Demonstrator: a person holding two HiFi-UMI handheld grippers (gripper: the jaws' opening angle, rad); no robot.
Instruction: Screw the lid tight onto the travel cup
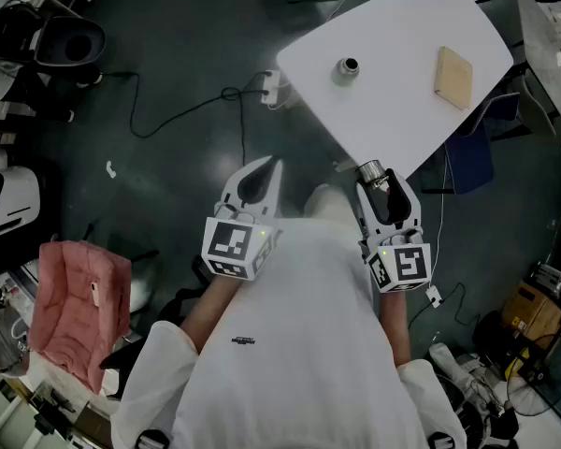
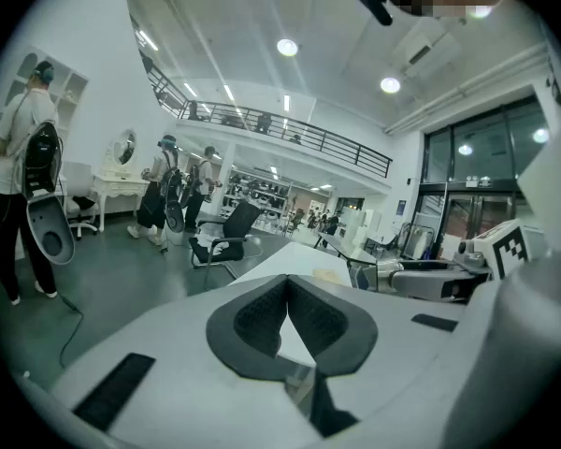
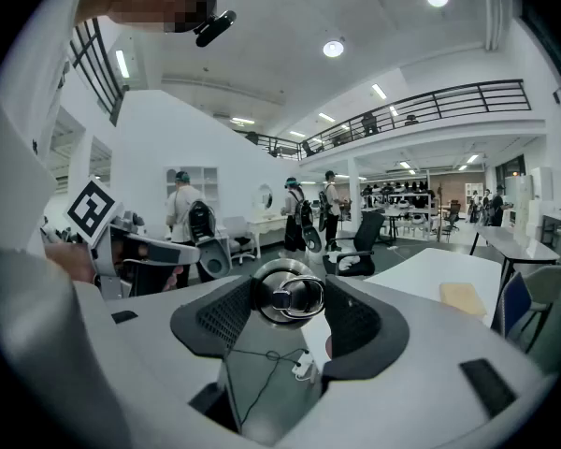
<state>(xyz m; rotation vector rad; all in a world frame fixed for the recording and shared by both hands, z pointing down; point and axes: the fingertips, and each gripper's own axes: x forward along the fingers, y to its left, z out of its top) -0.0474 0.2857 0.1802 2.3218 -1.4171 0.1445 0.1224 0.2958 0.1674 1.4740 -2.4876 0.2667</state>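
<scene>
I hold both grippers close to my chest, above the floor and short of the white table (image 1: 407, 120). My right gripper (image 1: 378, 178) is shut on a round steel piece with a loop handle (image 3: 288, 293), apparently the lid (image 1: 370, 170); it sits between both pads. A small steel cup with a dark mouth (image 1: 347, 66) stands on the table, well ahead of both grippers. The left gripper (image 1: 273, 165) is shut, its pads (image 2: 262, 316) meeting at the tips with nothing between them. It hovers to the left of the right one.
A tan wooden block (image 1: 453, 76) lies on the table's right part. On the dark floor are a power strip with a cable (image 1: 272, 88), a pink padded chair (image 1: 75, 302) at left and a blue chair (image 1: 467, 157) under the table's edge. People walk far off (image 3: 299, 215).
</scene>
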